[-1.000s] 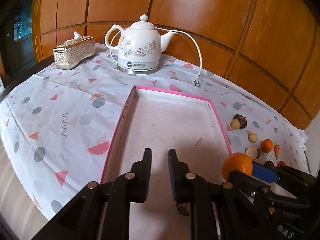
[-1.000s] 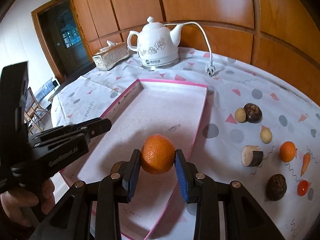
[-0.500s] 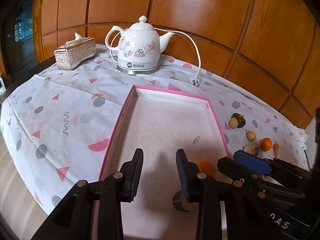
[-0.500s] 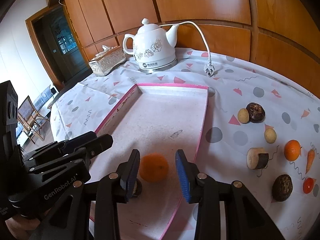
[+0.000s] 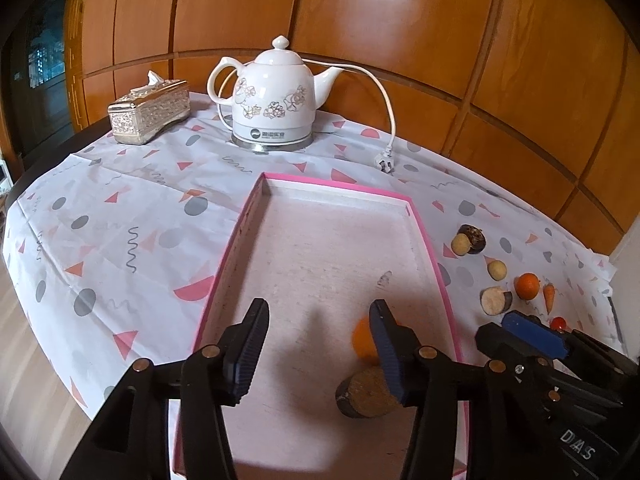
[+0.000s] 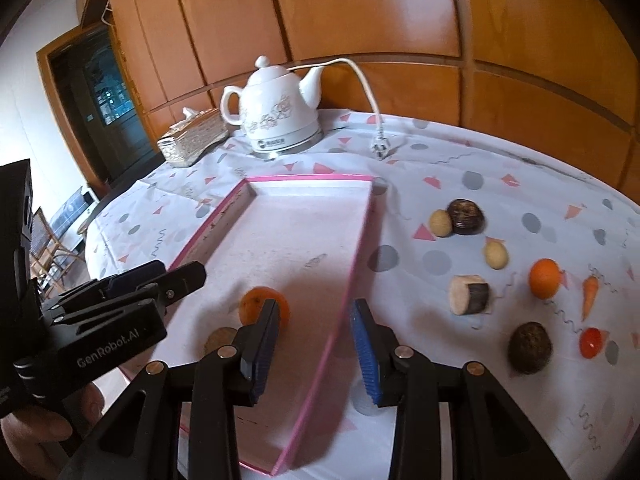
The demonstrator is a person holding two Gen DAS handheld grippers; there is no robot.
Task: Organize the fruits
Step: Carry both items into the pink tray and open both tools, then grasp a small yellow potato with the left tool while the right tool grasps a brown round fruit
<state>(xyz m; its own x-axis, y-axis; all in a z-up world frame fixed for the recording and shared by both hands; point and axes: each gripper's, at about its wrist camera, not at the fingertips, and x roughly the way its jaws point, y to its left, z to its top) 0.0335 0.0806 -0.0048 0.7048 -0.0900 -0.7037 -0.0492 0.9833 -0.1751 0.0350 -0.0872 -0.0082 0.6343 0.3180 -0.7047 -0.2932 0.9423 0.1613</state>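
A pink-rimmed tray (image 5: 424,236) (image 6: 362,224) lies on the patterned cloth. An orange (image 6: 256,304) (image 5: 362,340) rests inside it near the front, beside a cut brown round piece (image 5: 362,396) (image 6: 220,338). My left gripper (image 5: 316,344) is open and empty above the tray's front; it shows at the left of the right wrist view (image 6: 160,284). My right gripper (image 6: 314,344) is open and empty over the tray's right rim, just right of the orange; it shows at the lower right of the left wrist view (image 5: 532,336). Several fruits lie on the cloth right of the tray: a second orange (image 6: 544,278), a small carrot (image 6: 590,292), a cut log-like piece (image 6: 468,294).
A white kettle (image 5: 276,100) with cord and plug (image 5: 386,164) stands behind the tray. A silver tissue box (image 5: 150,112) is at the back left. Dark round fruits (image 6: 530,346) (image 6: 464,216), pale small ones (image 6: 496,254) and a red one (image 6: 592,342) lie at right. Wood panelling is behind.
My right gripper let go of the orange in the tray, opened wide and shifted right over the rim. My left gripper opened from nearly shut.
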